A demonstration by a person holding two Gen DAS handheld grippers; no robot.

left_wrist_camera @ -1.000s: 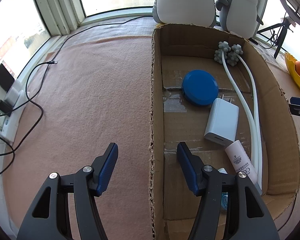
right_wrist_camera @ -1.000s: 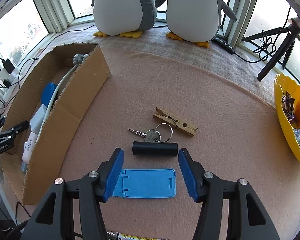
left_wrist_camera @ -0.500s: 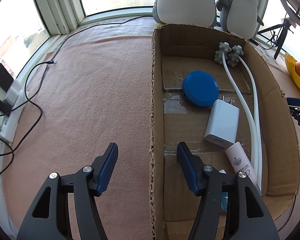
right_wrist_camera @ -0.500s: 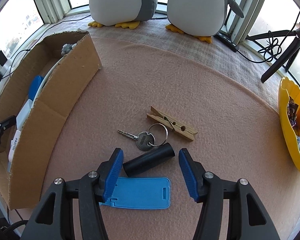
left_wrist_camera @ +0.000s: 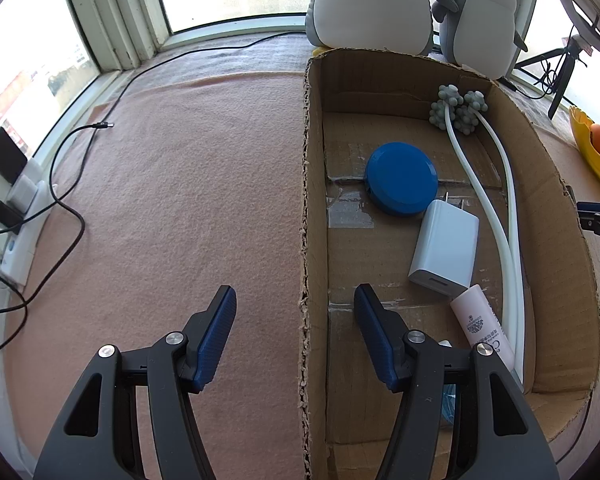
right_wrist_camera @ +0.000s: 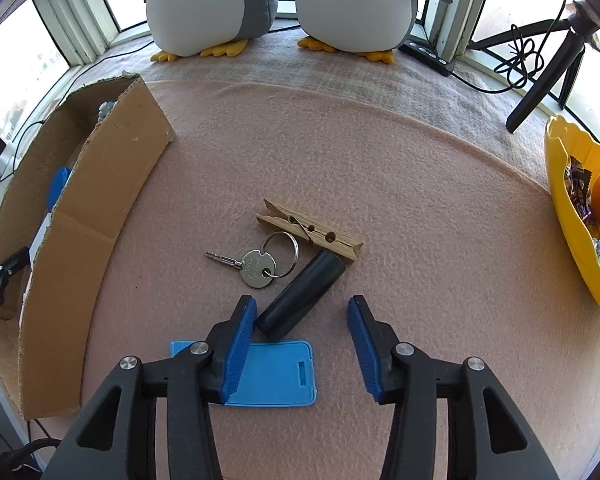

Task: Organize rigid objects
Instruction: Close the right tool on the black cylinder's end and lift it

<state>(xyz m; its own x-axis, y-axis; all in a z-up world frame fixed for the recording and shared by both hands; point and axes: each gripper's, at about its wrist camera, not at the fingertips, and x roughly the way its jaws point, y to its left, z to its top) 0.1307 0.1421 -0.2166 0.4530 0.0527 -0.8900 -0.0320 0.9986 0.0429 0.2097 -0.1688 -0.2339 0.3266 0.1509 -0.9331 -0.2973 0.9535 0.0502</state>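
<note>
My right gripper (right_wrist_camera: 302, 308) is open just above the pink mat, its jaws either side of the near end of a black cylinder (right_wrist_camera: 301, 295) that lies diagonally. A blue flat card holder (right_wrist_camera: 268, 376) lies under the left finger. A key on a ring (right_wrist_camera: 258, 266) and a wooden clothespin (right_wrist_camera: 310, 234) lie just beyond. My left gripper (left_wrist_camera: 295, 300) is open and empty, straddling the left wall of the cardboard box (left_wrist_camera: 312, 200). The box holds a blue round lid (left_wrist_camera: 400, 178), a white charger (left_wrist_camera: 444, 248), a pink tube (left_wrist_camera: 484, 330) and a white cable (left_wrist_camera: 500, 220).
Two plush penguins (right_wrist_camera: 280, 0) stand at the back by the windows. A yellow bowl of oranges (right_wrist_camera: 580, 216) is at the right edge. A black tripod (right_wrist_camera: 548, 72) stands at back right. Black cables (left_wrist_camera: 60, 184) and chargers lie on the left of the mat.
The right gripper has moved forward and turned, so the black cylinder now lies diagonally between its jaws and the card holder is under it. The left gripper has not moved.
</note>
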